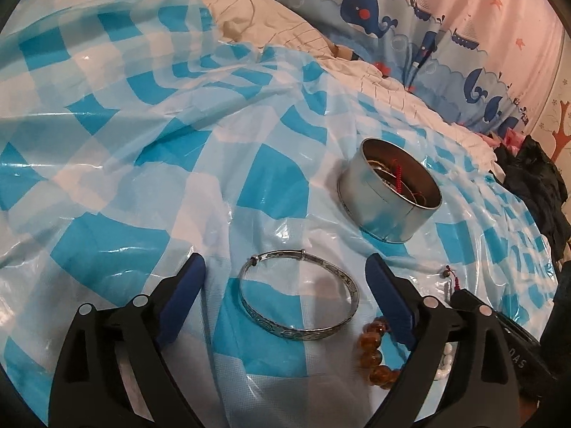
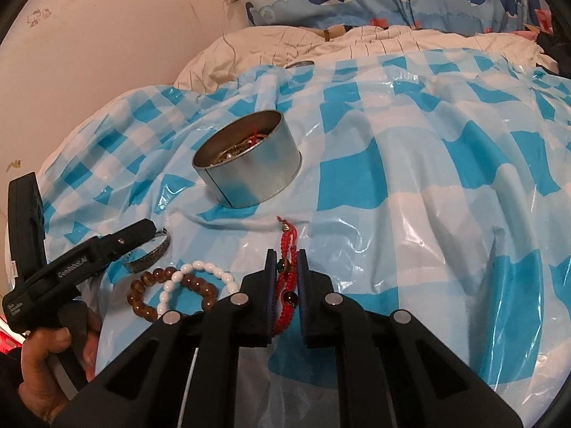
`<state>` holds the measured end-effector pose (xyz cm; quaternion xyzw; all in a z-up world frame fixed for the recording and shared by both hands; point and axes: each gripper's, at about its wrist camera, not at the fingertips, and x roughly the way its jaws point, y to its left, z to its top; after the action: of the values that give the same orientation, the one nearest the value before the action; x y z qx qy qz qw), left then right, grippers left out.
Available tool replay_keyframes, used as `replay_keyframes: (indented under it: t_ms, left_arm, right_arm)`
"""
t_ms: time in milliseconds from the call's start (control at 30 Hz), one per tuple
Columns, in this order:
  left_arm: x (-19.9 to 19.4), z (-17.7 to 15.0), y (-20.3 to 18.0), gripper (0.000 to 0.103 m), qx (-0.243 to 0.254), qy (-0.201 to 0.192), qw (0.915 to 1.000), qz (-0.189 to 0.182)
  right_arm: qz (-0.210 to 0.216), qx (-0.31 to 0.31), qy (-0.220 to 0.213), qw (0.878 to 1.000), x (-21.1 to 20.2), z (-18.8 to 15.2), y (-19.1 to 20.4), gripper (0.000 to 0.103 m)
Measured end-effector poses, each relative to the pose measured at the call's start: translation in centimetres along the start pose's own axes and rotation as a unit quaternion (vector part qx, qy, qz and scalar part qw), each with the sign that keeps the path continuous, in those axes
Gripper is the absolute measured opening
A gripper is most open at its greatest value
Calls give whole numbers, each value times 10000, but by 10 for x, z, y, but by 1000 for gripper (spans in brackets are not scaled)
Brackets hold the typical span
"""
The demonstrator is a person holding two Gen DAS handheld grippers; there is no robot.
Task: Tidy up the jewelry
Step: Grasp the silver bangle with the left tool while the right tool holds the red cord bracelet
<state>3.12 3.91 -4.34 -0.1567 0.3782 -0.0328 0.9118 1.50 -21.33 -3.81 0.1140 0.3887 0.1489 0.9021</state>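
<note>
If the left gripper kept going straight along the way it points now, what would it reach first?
Most likely the silver bangle, which lies flat on the checked plastic sheet between the open fingers of the left gripper, untouched by them. The round tin sits further on and to the right; depth is hard to judge.

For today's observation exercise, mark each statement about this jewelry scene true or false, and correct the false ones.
1. The tin already holds jewelry. True.
2. The silver bangle lies inside the tin. False: it lies on the checked sheet, between the open left gripper's fingers, untouched.
3. The right gripper is closed on the red bracelet. True.
4. The white bracelet and brown bracelet overlap. True.
5. The tin has a lid on. False: it is open at the top.
</note>
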Motion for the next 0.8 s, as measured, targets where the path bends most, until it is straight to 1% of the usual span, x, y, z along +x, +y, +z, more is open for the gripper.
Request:
replay_keyframes:
  t_ms: [100, 133, 167, 233, 333, 367, 467, 500, 533, 633, 800]
  left_arm:
    - [1, 0, 1, 88, -20, 11, 10000, -29]
    - [1, 0, 1, 88, -21, 15, 10000, -26]
    - [1, 0, 1, 89, -22, 24, 10000, -26]
    - [2, 0, 1, 89, -10, 51, 10000, -20]
    - [4, 1, -1, 90, 18, 81, 10000, -7]
    - [4, 0, -1, 91, 25, 89, 10000, -8]
    - [4, 0, -1, 91, 28, 100, 9999, -25]
    - [4, 0, -1, 91, 30, 102, 9999, -23]
    - [5, 0, -1, 91, 31, 106, 9999, -24]
    - [4, 0, -1, 92, 29, 99, 9999, -20]
    - [5, 0, -2, 92, 48, 115, 9999, -5]
  right_arm:
    - [11, 33, 104, 9999, 3, -1, -1, 12]
    - [8, 51, 140, 9999, 5, -1, -2, 14]
    - [39, 53, 172, 9998, 6, -1, -2, 17]
    - [118, -8, 225, 9997, 7, -1, 1, 27]
    - [-45, -242, 305, 9992, 11, -3, 11, 34]
    - [-128, -320, 323, 9989, 12, -3, 14, 34]
    - [-430, -541, 355, 9970, 15, -5, 22, 31]
    - [-552, -581, 334, 9962, 15, -5, 23, 25]
    - [-587, -569, 321, 9961, 15, -6, 23, 17]
    - [-525, -450, 289, 9972, 13, -6, 17, 12]
    - [-269, -241, 257, 9990, 9, -5, 8, 12]
